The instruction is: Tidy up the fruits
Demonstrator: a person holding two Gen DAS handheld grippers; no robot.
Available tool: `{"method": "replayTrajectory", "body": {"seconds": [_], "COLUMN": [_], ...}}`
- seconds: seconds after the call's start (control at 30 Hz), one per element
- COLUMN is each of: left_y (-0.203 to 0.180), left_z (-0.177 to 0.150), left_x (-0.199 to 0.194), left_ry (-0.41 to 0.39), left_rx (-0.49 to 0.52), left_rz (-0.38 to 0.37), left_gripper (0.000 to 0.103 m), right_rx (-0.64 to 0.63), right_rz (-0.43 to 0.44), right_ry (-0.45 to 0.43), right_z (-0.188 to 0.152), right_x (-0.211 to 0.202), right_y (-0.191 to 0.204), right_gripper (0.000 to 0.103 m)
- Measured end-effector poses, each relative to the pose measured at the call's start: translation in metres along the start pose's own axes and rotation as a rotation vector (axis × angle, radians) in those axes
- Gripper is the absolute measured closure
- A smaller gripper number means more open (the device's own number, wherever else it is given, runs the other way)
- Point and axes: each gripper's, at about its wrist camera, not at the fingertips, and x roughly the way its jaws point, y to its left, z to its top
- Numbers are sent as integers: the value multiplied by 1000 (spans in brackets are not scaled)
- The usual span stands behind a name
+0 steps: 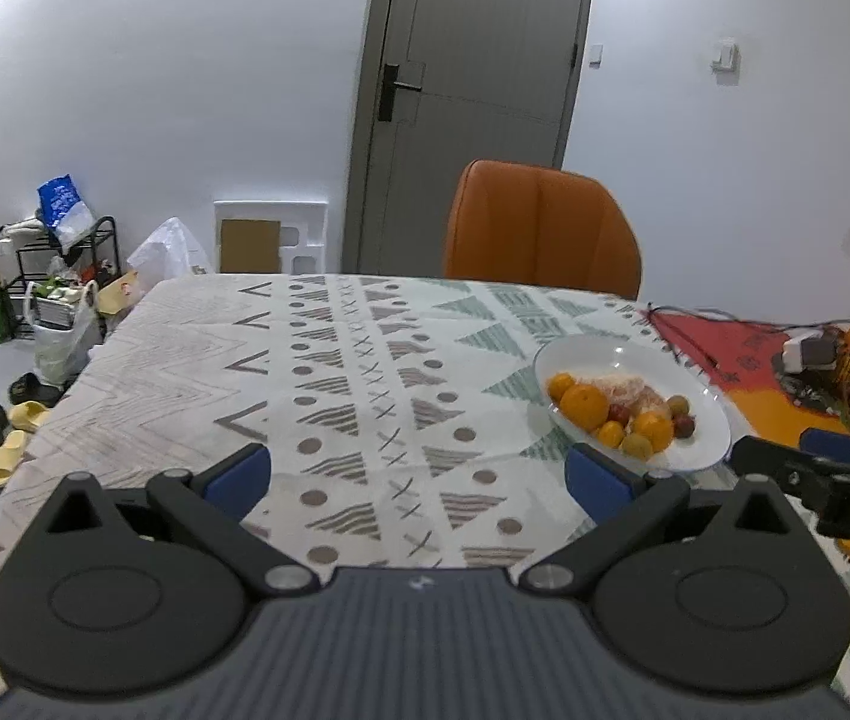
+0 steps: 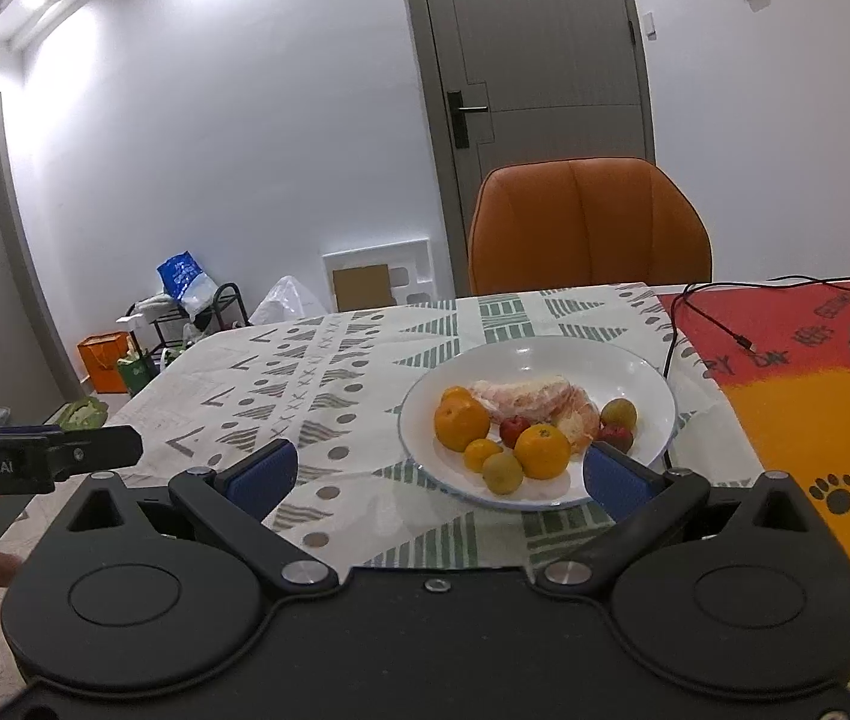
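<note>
Both the left gripper (image 1: 419,474) and the right gripper (image 2: 437,468) stand wide open, holding nothing. The fruit sits heaped on the white glazed plate (image 2: 635,372), at one o'clock from the right gripper. Best approach low, taking the front orange (image 2: 542,450) squarely.

- Left gripper (image 1: 419,477): lower centre of the left wrist view, jaws spread wide, nothing between the blue pads (image 1: 239,477).
- Right gripper (image 2: 440,474): lower centre of the right wrist view, jaws equally wide, gripping nothing, pointing slightly downward.
</note>
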Motion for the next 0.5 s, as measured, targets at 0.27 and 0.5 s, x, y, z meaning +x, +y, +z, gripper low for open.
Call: {"method": "replayTrajectory", "body": {"seconds": [0.27,0.5], "left_y": [-6,-10], "left_z": [-11,-17], "left_x": [-12,-21], "left_ry": [25,30], "left_rx": [28,39], "left_rz": [24,27], "left_gripper": [0,0], "right_rx": [16,14], "right_rz": [-3,7], "right_ry": [13,20], "right_z": [-6,-9], "right_x": [-14,-23], "right_y": [5,3], "right_gripper": [0,0]}}
